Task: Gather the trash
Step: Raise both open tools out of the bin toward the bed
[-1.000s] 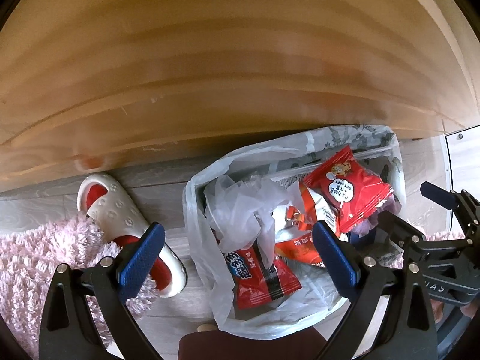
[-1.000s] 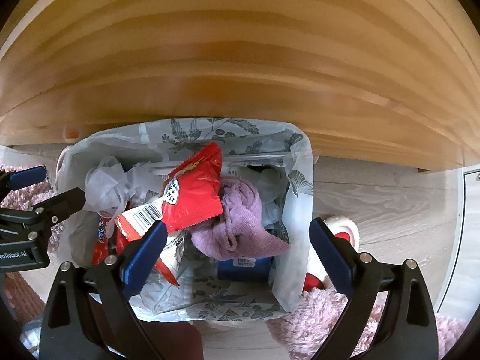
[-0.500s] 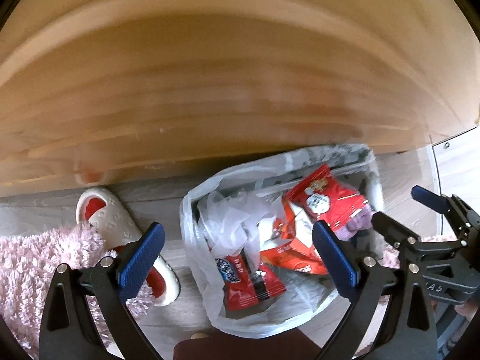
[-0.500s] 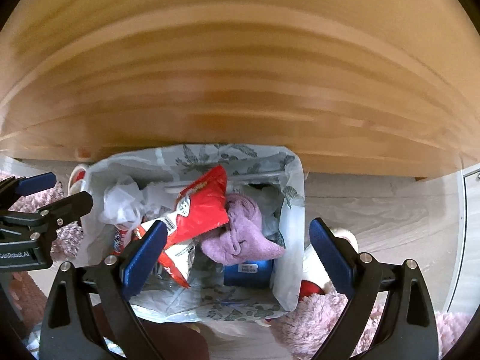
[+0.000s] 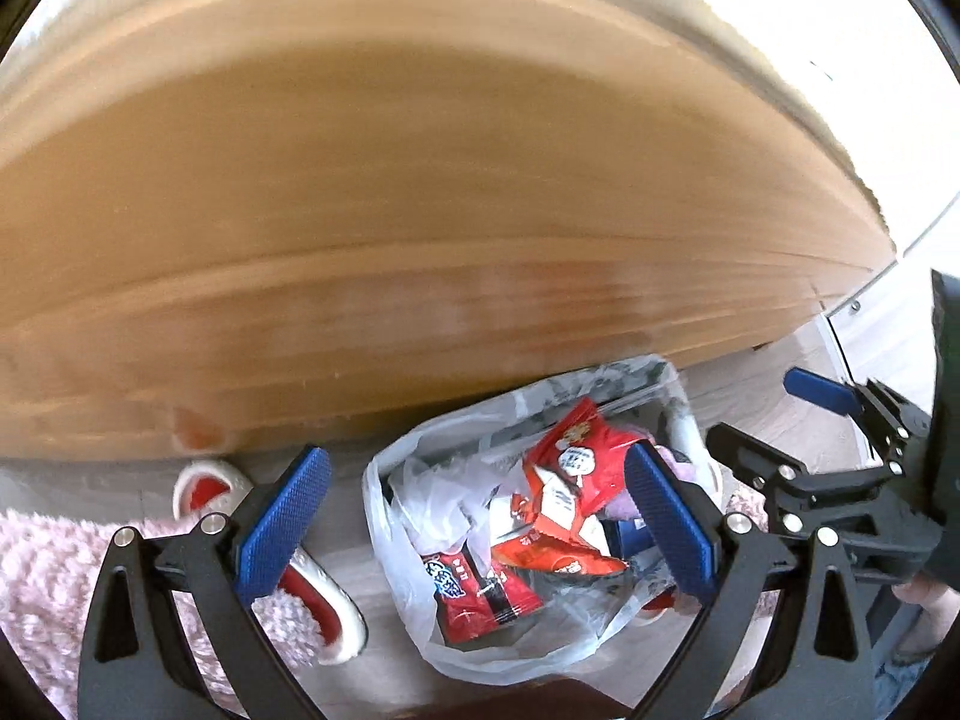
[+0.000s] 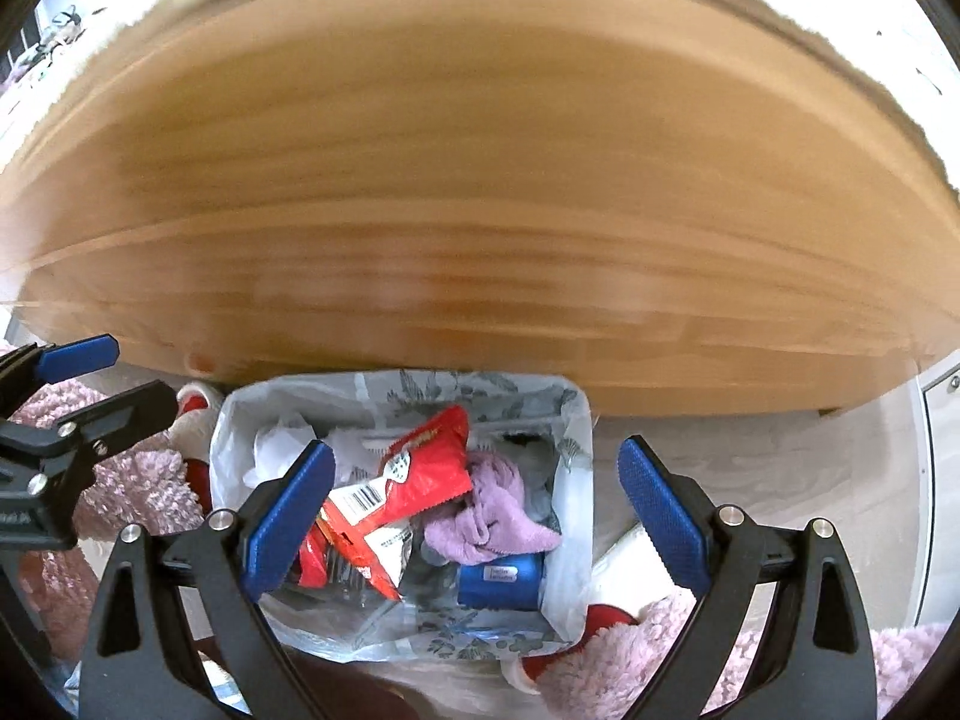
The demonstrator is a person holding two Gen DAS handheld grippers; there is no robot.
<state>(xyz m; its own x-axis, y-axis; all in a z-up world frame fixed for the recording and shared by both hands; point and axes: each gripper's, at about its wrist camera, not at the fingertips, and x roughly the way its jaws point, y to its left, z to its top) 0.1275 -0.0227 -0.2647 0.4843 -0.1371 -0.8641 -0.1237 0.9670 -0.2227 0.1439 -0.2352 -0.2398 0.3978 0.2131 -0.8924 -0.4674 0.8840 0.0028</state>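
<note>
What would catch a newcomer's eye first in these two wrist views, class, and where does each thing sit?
First, the lined trash bin on the floor against the wooden panel, stuffed with red snack wrappers, a lilac cloth and a blue can. Next, the open left gripper and right gripper above it, both empty. White-and-red slippers and a pink rug flank the bin.

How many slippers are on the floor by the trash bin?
2. One slipper lies left of the trash bin on the pink rug. The other slipper sits right of the bin, mostly hidden. More could be out of sight.
</note>
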